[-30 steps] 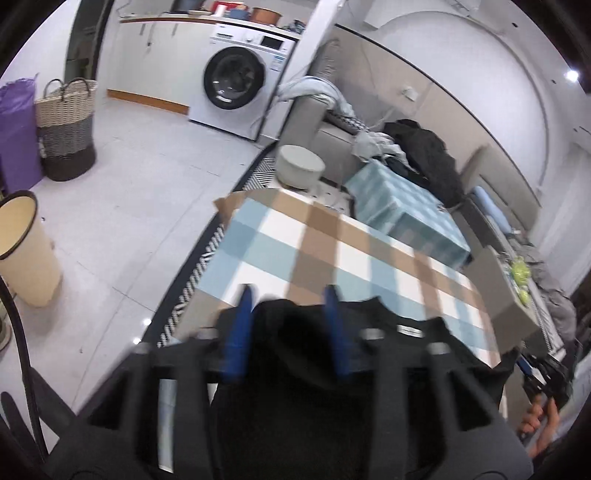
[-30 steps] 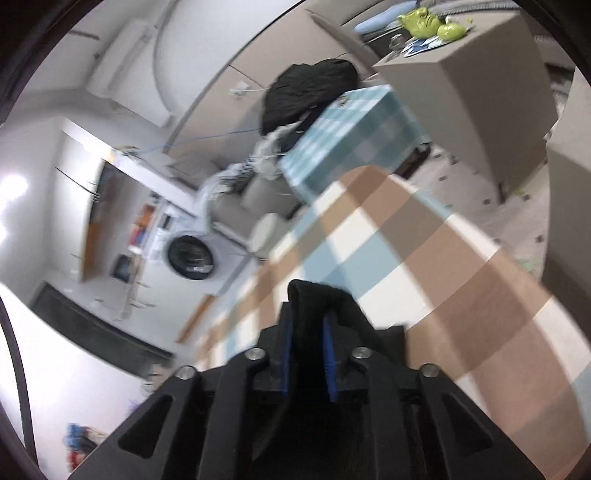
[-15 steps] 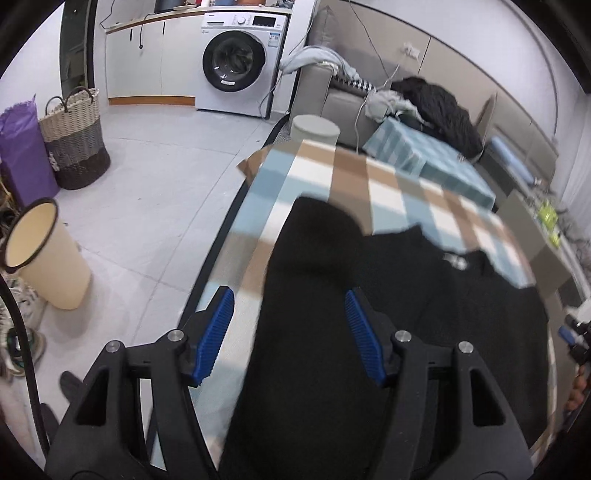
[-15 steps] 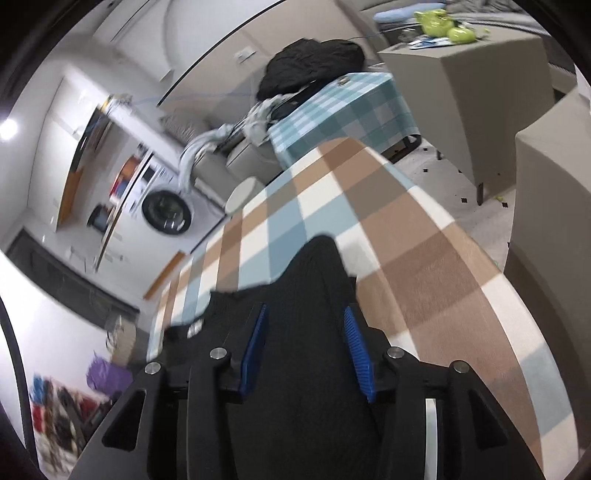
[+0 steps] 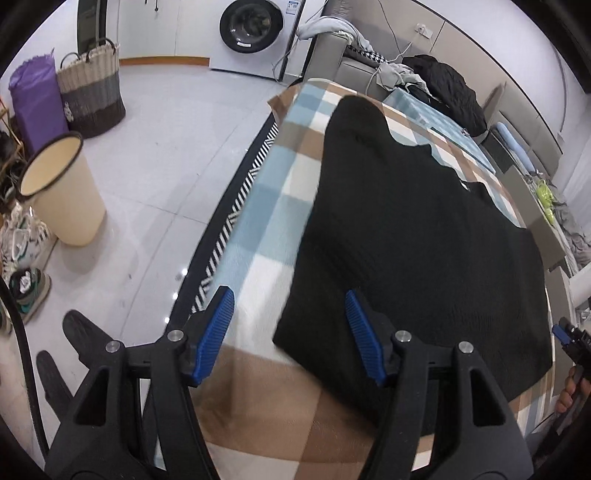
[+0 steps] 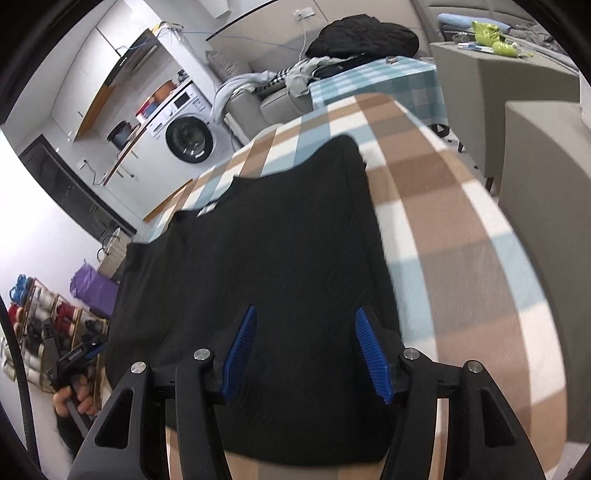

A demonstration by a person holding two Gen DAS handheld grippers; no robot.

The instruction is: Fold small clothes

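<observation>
Black top (image 5: 413, 236) flat, bin (image 5: 61, 192) left-view only

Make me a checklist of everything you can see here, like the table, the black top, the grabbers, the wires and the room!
Surface: checked blanket in brown, blue and white covers the table.
Job's things: black sweater lies spread flat on the blanket, its neck label on the far side.
Clutter: nothing seen on the blanket besides the sweater.
Grippers: left gripper open over the sweater's near left corner; right gripper open over the sweater's near right part, its jaws having just been opening, nothing pinched.
Cables: black cable at the left wrist view's left edge.
Surroundings: washing machine, woven basket, cream bin, purple bag, sofa with a clothes pile.
</observation>
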